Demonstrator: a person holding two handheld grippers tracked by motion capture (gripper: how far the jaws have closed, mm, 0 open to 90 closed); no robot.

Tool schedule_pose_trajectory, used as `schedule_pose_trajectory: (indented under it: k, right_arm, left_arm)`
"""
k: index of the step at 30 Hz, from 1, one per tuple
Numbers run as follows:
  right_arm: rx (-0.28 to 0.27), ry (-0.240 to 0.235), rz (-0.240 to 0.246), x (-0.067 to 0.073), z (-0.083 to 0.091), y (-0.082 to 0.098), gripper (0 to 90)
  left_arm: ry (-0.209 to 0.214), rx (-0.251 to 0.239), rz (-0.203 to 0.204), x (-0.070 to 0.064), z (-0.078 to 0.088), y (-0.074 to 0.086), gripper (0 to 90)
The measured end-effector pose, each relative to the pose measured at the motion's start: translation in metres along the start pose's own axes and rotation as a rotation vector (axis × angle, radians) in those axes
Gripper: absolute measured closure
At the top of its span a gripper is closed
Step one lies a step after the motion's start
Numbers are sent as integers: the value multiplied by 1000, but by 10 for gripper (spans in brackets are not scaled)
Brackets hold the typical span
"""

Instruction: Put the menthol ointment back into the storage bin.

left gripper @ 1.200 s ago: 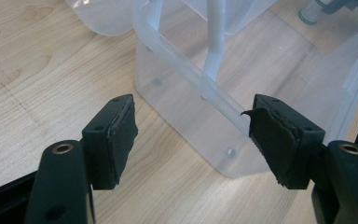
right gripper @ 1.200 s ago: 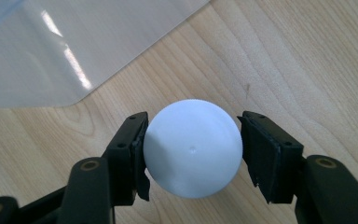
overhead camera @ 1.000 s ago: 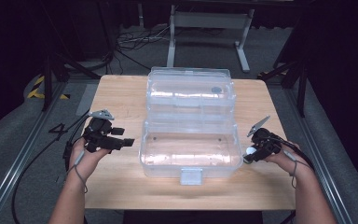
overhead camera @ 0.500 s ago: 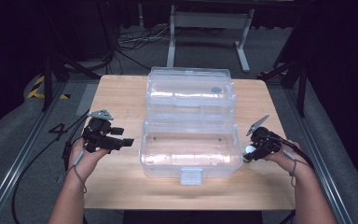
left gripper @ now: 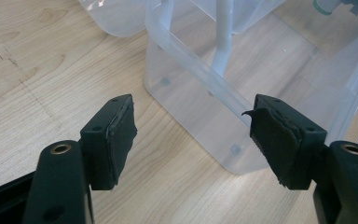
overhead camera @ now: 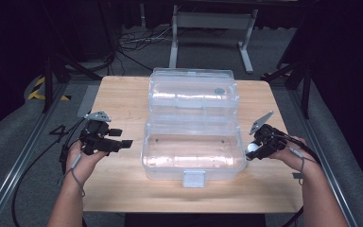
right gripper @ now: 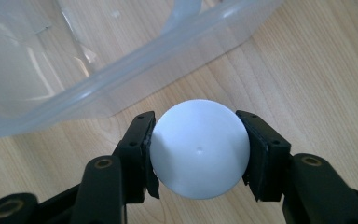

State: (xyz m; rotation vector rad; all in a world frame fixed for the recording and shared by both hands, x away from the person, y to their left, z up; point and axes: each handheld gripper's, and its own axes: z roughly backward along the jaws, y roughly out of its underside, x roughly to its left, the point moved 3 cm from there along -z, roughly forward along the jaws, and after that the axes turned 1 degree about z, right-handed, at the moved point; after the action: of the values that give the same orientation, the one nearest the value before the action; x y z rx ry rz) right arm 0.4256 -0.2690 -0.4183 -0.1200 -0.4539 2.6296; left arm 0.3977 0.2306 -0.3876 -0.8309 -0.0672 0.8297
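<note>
Your left hand comes in from the near left, forearm angled slightly toward the middle, and holds the left gripper level, pointing right across the scene; its jaws stand wide apart with nothing between the pads. Your right hand reaches in from the near right, wrist bent inward, and aims the right gripper left and a little down. Its jaws are clamped on a white ball, one pad pressing each side.
</note>
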Motion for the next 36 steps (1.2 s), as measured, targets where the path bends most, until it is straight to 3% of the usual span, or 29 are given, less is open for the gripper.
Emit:
schedule_pose_trajectory:
  k: [11,26,36]
  right_arm:
    - [24,-15,82,4,16,-6,504]
    - [-2,-12,87,4,44,-13,504]
    - [-33,-23,126,9,57,-20,504]
  left_arm:
    - [-6,-8,5,2,4,2,315]
    - [-4,-1,10,3,3,3,315]
    - [-5,1,15,3,3,4,315]
